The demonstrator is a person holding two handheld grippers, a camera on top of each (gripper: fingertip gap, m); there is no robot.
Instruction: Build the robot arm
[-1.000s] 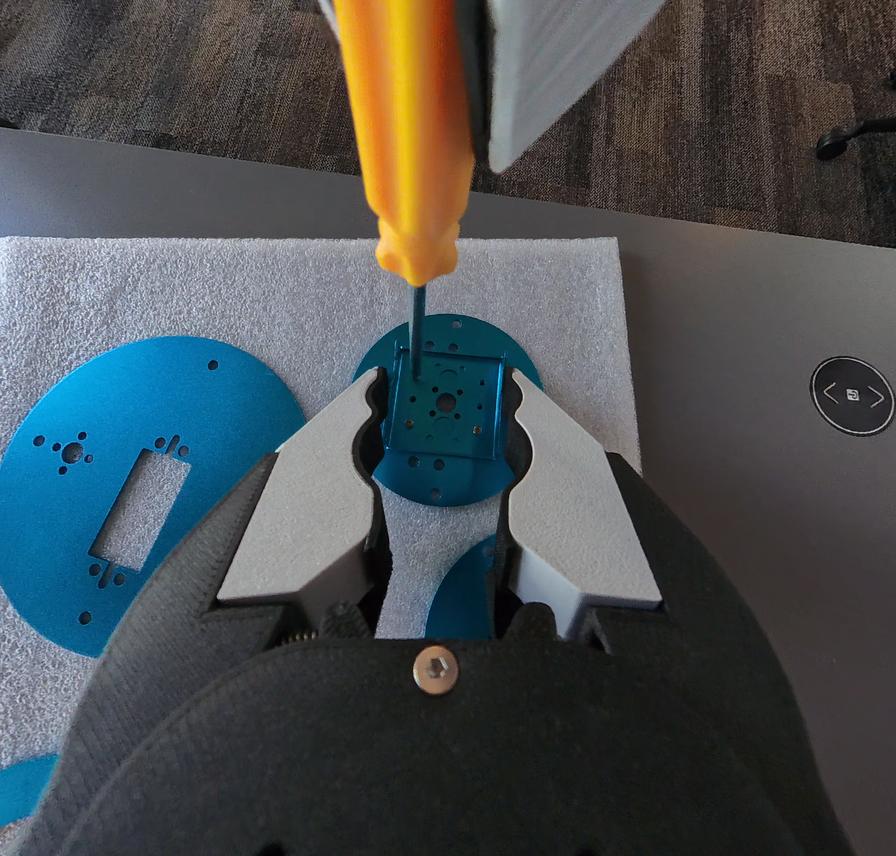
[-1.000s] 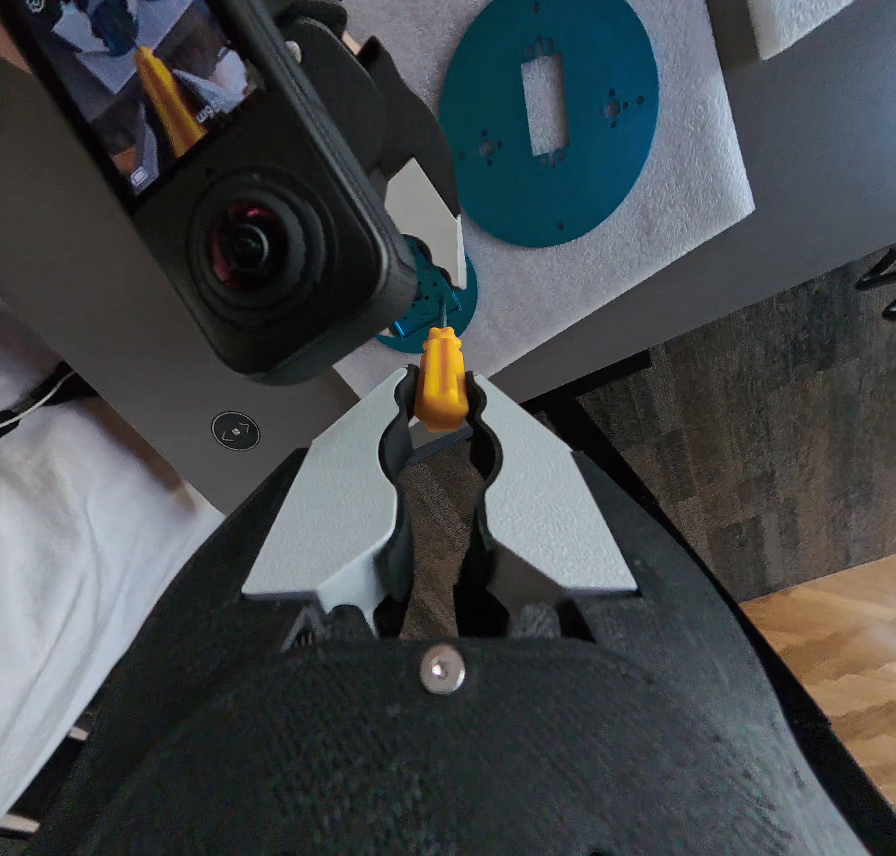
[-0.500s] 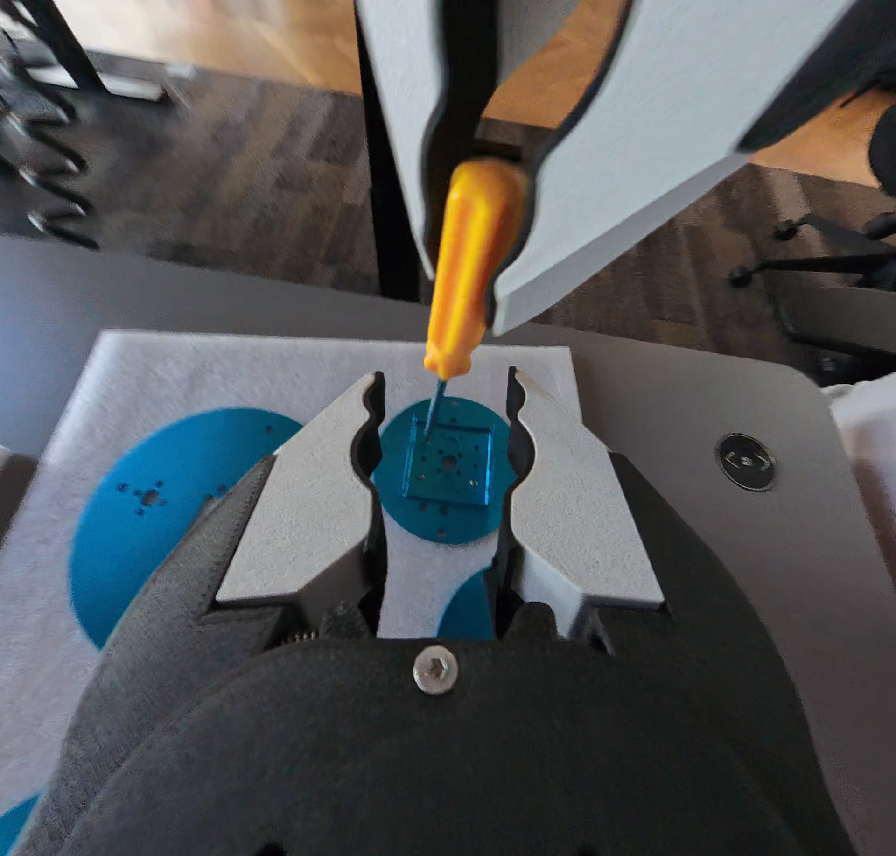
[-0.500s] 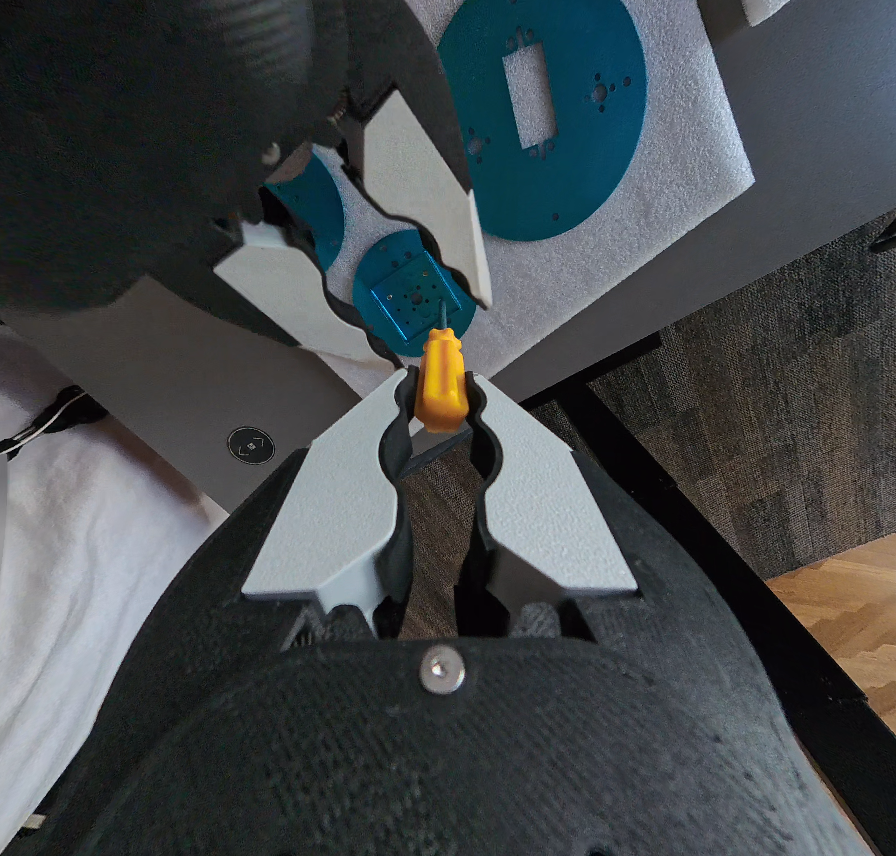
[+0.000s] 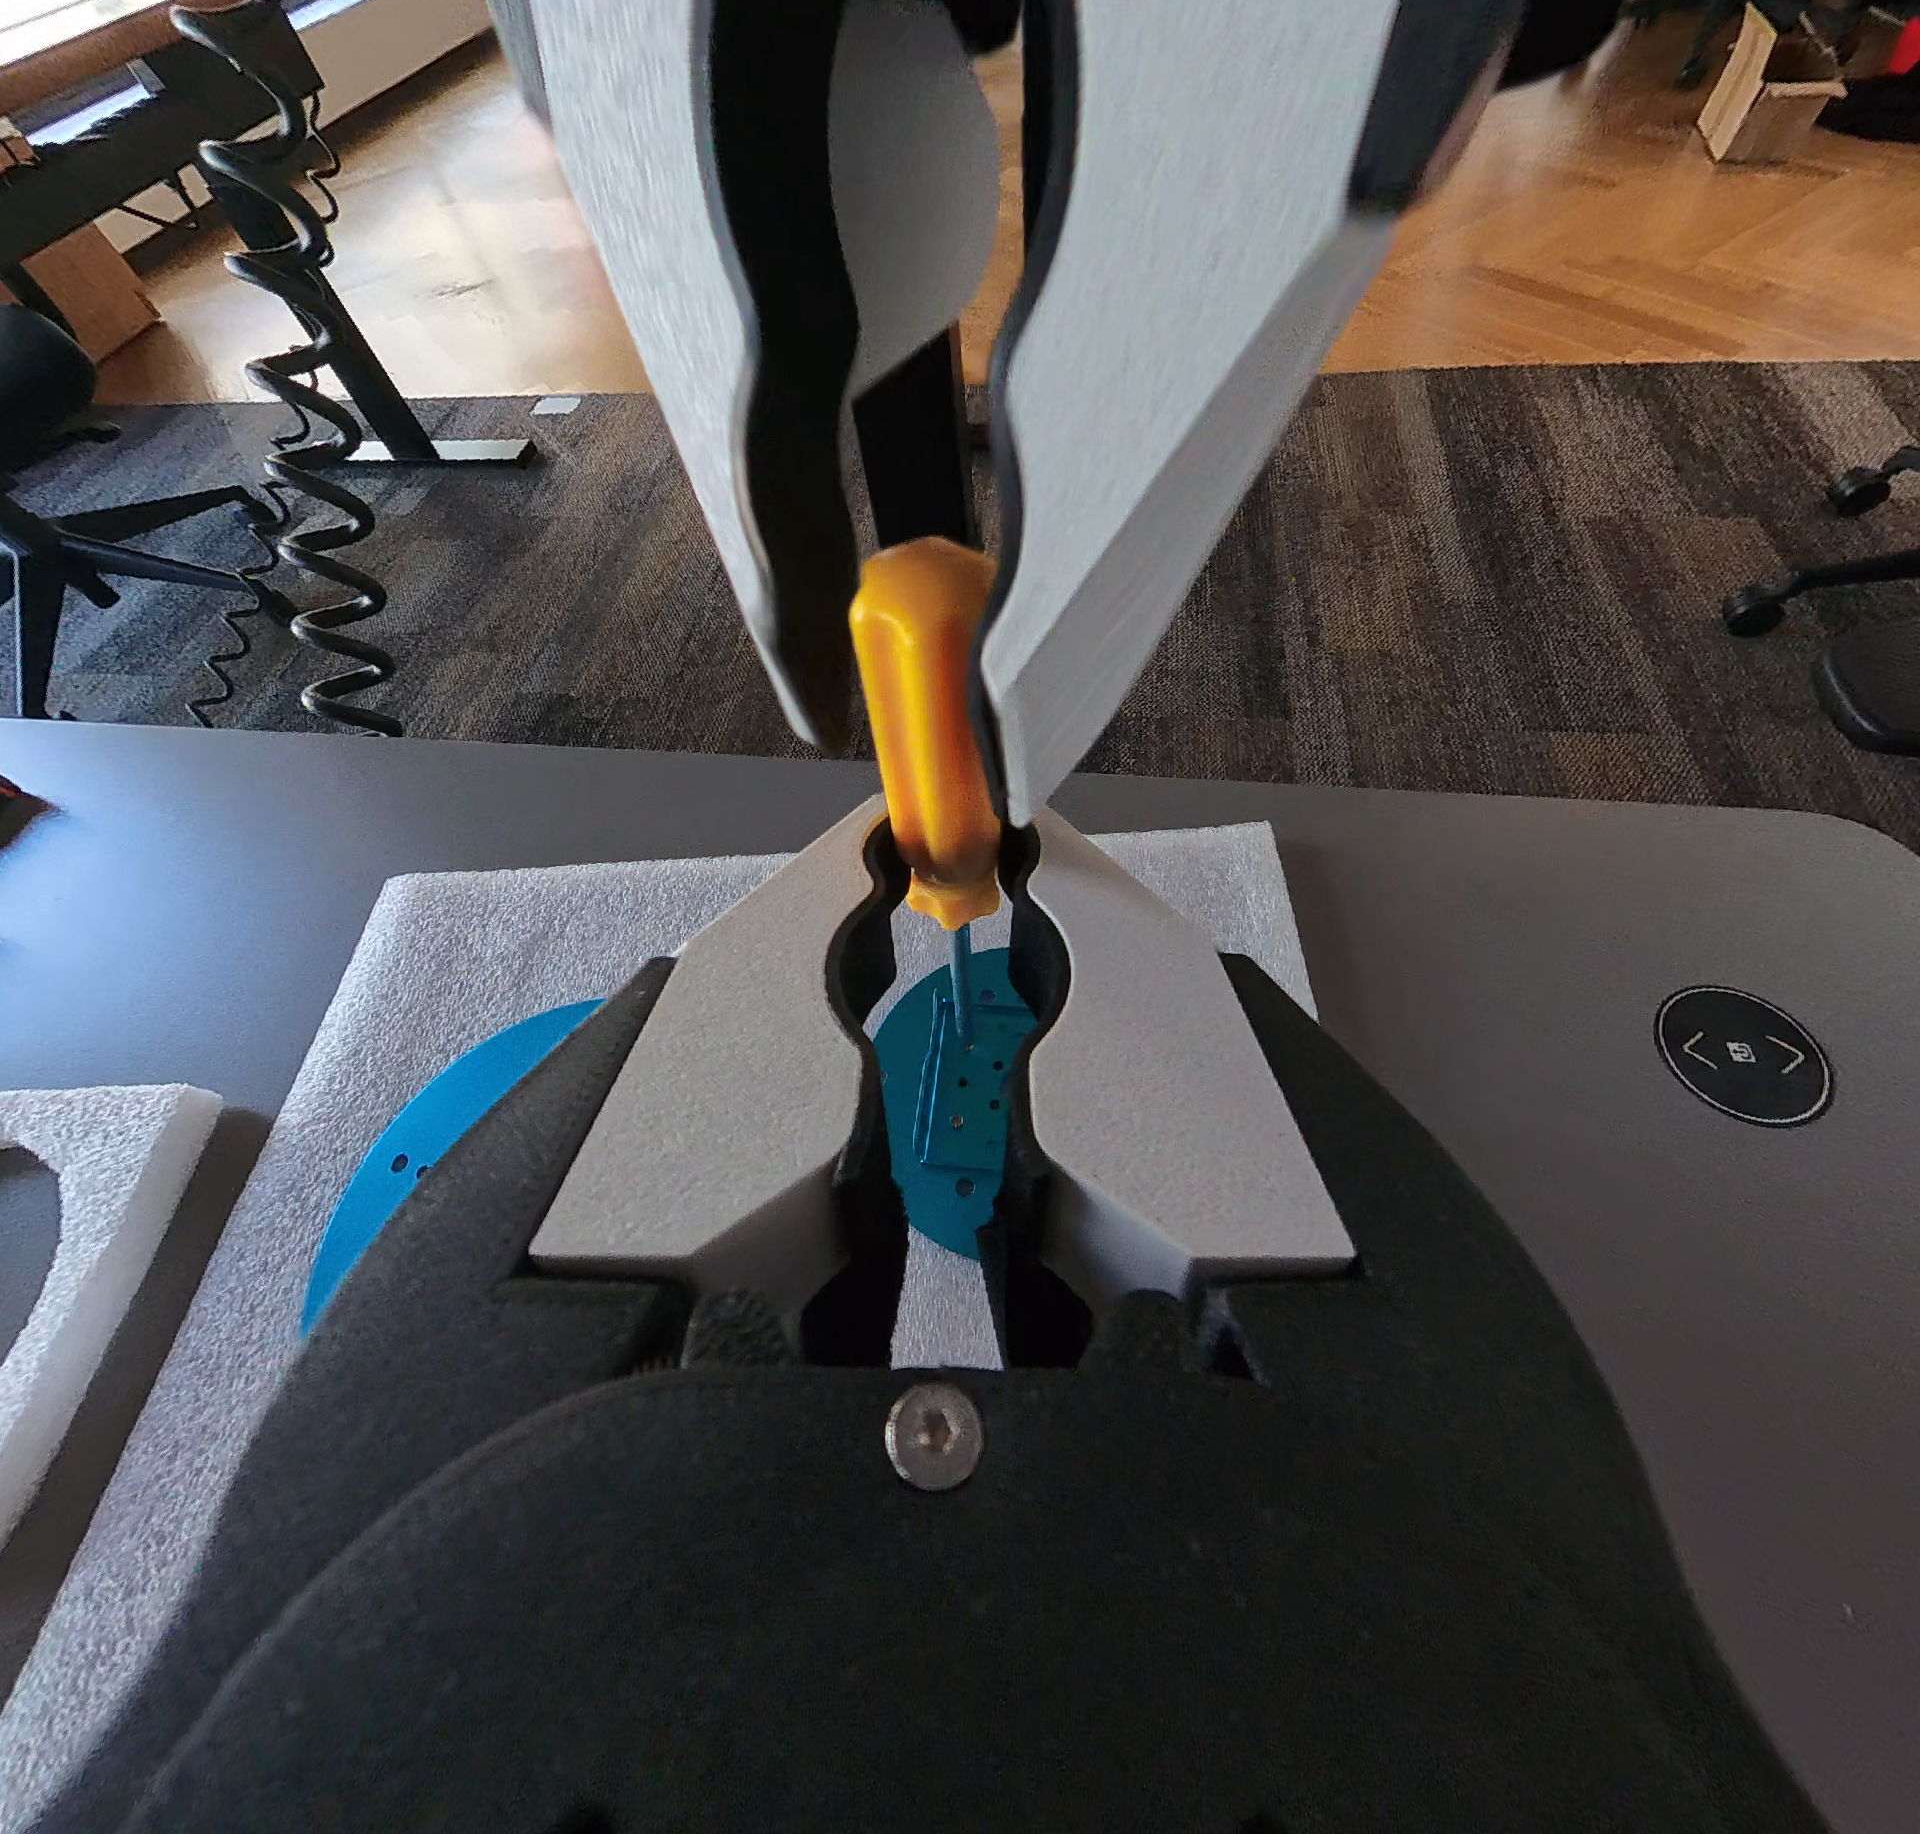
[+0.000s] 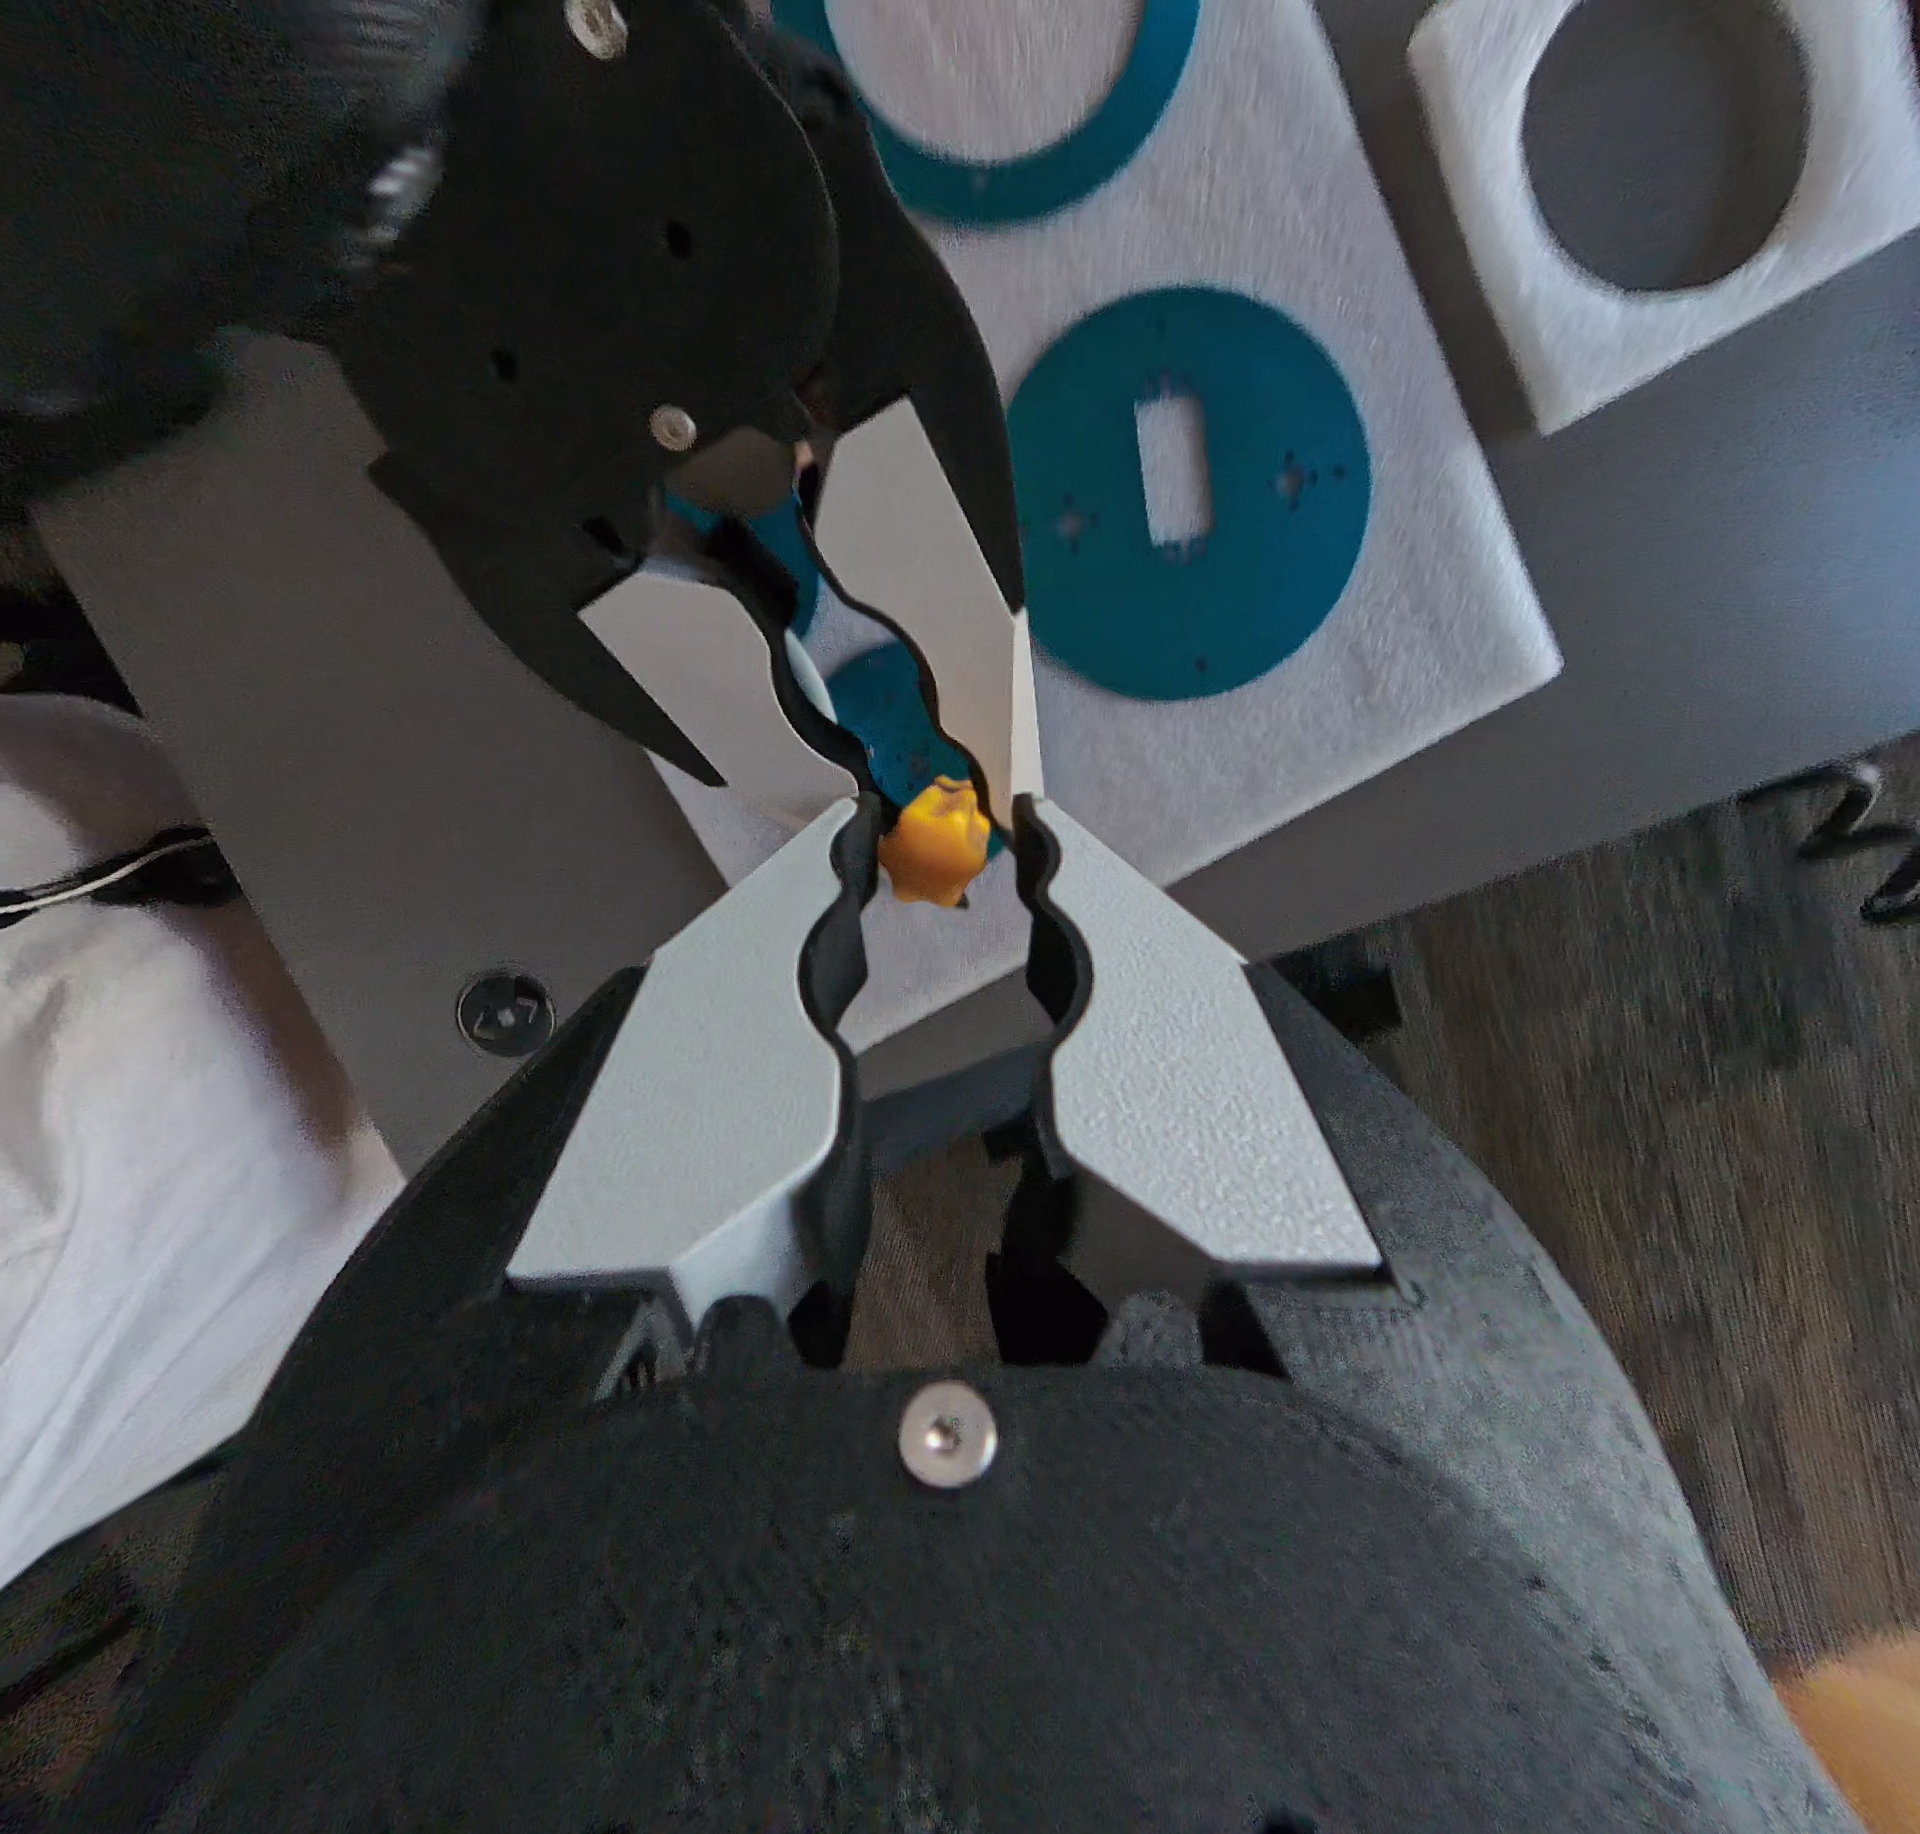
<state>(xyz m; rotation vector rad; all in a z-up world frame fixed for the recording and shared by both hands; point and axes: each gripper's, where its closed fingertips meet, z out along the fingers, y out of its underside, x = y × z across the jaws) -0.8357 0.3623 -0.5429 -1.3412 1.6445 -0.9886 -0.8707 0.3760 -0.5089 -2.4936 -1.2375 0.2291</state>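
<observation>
An orange-handled screwdriver stands nearly upright, its thin shaft reaching down into a square blue bracket on a small blue disc. My left gripper is shut on the lower end of the handle, just above the disc. My right gripper comes from above and across. Its jaws stand slightly apart around the handle's top end, which touches one pad. In the right wrist view the left gripper's fingers meet at the handle over the small disc.
A white foam sheet on the grey table carries a large blue disc with a rectangular cutout and a blue ring. A white foam block with a round hole lies beside it. A round control button is set into the table. Spacing between my two grippers at the tips: around 5 cm.
My left gripper let go of the bracket, rose and shut on the screwdriver handle. My right gripper's jaws opened around the handle's top and it swung more overhead.
</observation>
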